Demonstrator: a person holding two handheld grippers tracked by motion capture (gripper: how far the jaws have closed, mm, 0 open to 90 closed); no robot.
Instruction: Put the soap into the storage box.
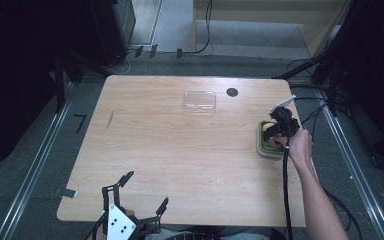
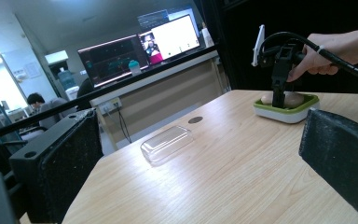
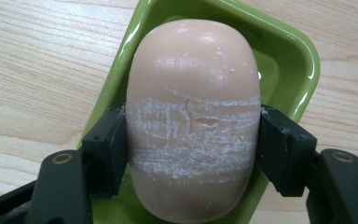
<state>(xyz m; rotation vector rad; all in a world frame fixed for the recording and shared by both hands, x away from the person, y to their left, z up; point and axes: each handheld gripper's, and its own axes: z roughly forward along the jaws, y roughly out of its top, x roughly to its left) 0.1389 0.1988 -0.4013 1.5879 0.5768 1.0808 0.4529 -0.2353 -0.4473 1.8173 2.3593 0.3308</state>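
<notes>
The wooden table (image 1: 180, 145) bears a clear lid (image 1: 199, 100) and a green dish (image 1: 261, 140).

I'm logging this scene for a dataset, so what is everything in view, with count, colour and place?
table: one, light wood, centre of the high view.
soap dish: one, green inside with a white base, near the table's right edge.
soap bar: one, pinkish beige with white scuffs, lying in the soap dish.
clear lid: one, transparent, far middle of the table.
round cap: one, dark, in the tabletop beside the clear lid.
monitors: several, lit, in the background.
left gripper: one, black, open at the table's near edge.
right gripper: one, black, fingers pressed on both sides of the soap bar.
</notes>
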